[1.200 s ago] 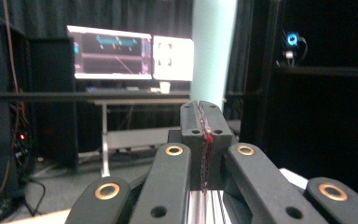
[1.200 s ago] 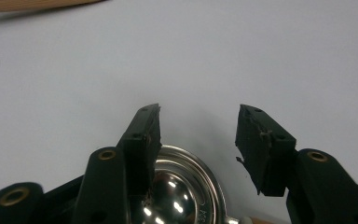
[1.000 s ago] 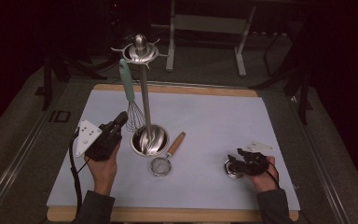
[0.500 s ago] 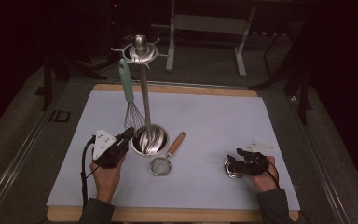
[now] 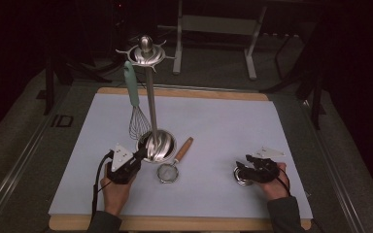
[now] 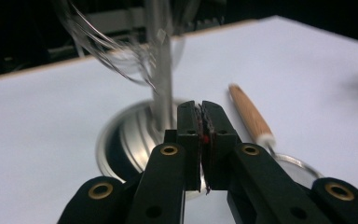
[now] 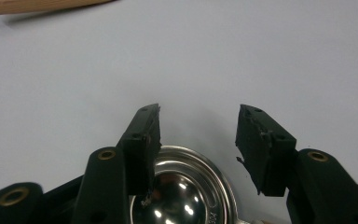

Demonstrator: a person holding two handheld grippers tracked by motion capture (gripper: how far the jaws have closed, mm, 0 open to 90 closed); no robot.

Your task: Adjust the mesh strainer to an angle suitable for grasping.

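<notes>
A steel utensil stand (image 5: 156, 145) rises from a round base (image 6: 121, 135) on the pale mat. A whisk (image 5: 135, 104) with a teal handle hangs from its top ring, its wires (image 6: 107, 51) beside the pole. My left gripper (image 5: 138, 155) (image 6: 200, 105) points at the base from the left. Its jaws have just been opening a little, but the pads stand almost together with nothing between them. A small strainer (image 5: 167, 172) with a wooden handle (image 6: 249, 112) lies just right of the base. My right gripper (image 5: 245, 170) (image 7: 198, 112) is open above a steel measuring cup (image 7: 182, 186).
The mat (image 5: 223, 126) lies on a wooden board whose front edge (image 5: 184, 223) runs under my forearms. Dark floor and metal table legs (image 5: 250, 53) lie beyond the far edge. The strainer's handle end (image 7: 28, 4) shows at the top left of the right gripper view.
My left hand has sunk toward the mat and shifted right, bringing its gripper close to the stand's base. The right hand and its gripper have stayed put.
</notes>
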